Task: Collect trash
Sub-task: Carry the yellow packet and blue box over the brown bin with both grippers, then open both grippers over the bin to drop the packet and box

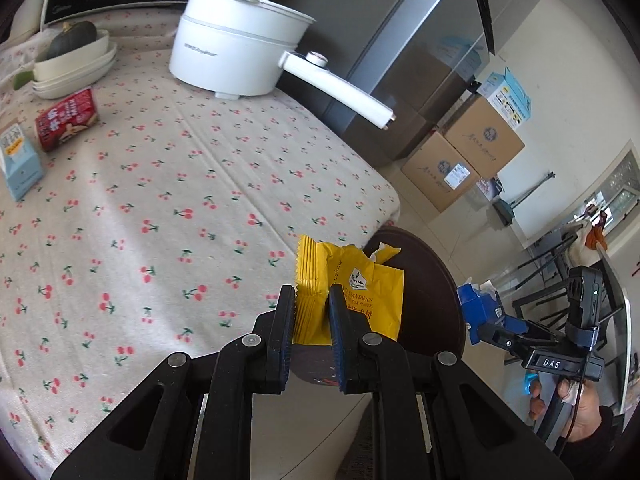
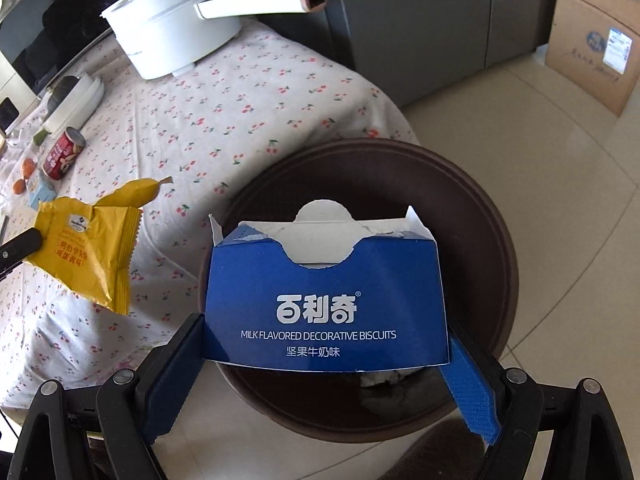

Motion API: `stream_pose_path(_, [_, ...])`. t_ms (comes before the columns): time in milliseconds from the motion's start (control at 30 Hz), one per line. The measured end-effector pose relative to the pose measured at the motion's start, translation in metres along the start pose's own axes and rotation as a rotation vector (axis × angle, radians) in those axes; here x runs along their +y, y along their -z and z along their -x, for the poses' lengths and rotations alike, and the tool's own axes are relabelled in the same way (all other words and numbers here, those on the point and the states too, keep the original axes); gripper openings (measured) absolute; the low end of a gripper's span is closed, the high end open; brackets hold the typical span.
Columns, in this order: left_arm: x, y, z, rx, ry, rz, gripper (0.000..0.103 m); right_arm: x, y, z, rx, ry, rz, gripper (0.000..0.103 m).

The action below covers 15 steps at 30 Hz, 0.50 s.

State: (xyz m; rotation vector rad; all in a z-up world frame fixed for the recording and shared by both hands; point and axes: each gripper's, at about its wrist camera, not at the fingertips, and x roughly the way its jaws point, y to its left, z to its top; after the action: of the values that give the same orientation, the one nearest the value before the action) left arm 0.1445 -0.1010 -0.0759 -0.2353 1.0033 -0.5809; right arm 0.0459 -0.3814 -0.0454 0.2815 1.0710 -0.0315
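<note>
Jaws of left gripper (image 1: 310, 300) clamped on yellow wrapper (image 1: 360, 296), at counter (image 1: 160, 200) edge beside brown bin (image 1: 432, 300). Right wrist view: right gripper (image 2: 324, 344) jaws wide, clamped on blue biscuit box (image 2: 324, 304) over bin.

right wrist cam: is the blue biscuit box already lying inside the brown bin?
No. The blue cardboard biscuit box is clamped between the right gripper's fingers, held above the round brown bin.
</note>
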Motion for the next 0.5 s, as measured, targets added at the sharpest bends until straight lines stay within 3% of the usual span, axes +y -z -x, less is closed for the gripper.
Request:
stream_pose_path(433, [-0.053,0.008,-0.067,0.076,0.032,-0.126,0.02,-0.033,0.008,0.006,0.009,0.029,-0.019,0.092])
stream_pose_path(467, [-0.055,0.008,-0.069,0.078,0.032,-0.138,0.021,-0.035,0.007,0.006,0.008,0.031,-0.02,0.092])
stream_pose_path(500, [-0.055,0.008,-0.071,0.082,0.024,-0.144,0.032,-0.036,0.007,0.006,0.008,0.033,-0.023,0.092])
